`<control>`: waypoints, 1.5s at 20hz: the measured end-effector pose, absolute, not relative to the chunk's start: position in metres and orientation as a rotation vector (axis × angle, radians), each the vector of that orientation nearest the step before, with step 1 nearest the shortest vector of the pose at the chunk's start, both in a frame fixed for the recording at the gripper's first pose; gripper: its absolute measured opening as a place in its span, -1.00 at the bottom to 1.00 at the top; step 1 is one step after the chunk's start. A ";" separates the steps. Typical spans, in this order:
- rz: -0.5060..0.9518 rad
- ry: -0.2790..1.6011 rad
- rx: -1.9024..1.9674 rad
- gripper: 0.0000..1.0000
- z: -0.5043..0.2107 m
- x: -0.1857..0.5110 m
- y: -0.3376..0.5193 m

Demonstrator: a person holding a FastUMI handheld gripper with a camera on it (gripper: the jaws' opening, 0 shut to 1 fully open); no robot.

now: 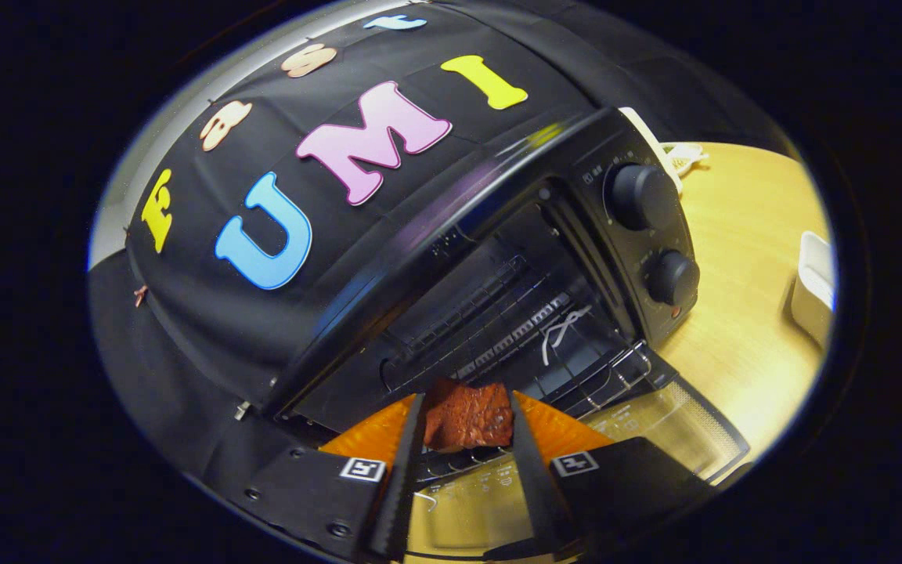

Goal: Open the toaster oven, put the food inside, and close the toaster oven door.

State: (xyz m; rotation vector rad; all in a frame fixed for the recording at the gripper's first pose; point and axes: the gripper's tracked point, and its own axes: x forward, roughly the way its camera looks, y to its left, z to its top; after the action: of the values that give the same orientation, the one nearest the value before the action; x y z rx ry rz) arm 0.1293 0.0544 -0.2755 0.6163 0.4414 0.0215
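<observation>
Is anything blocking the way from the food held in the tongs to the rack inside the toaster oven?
Nothing visible does. The toaster oven has its glass door folded down flat, and the wire rack lies bare just beyond the fingertips. The tongs are shut on the reddish-brown food, held over the lowered door at the mouth of the opening.

Gripper [467,439]: square tag markers, screws.

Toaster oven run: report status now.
Gripper shut on the food, just ahead of the rack. Toaster oven door open, lying flat under the fingers. Nothing in the way.
</observation>
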 end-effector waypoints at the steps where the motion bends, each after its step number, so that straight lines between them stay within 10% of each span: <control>1: 0.044 0.445 0.585 0.66 -0.268 0.126 0.055; 3: 0.047 0.445 0.508 0.98 -0.263 0.123 0.055; 30: 0.066 0.904 -0.057 0.98 -0.337 -0.053 0.043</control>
State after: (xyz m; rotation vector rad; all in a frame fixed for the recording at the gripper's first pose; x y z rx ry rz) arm -0.0529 0.0432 -0.3368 -0.0571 0.9042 0.0655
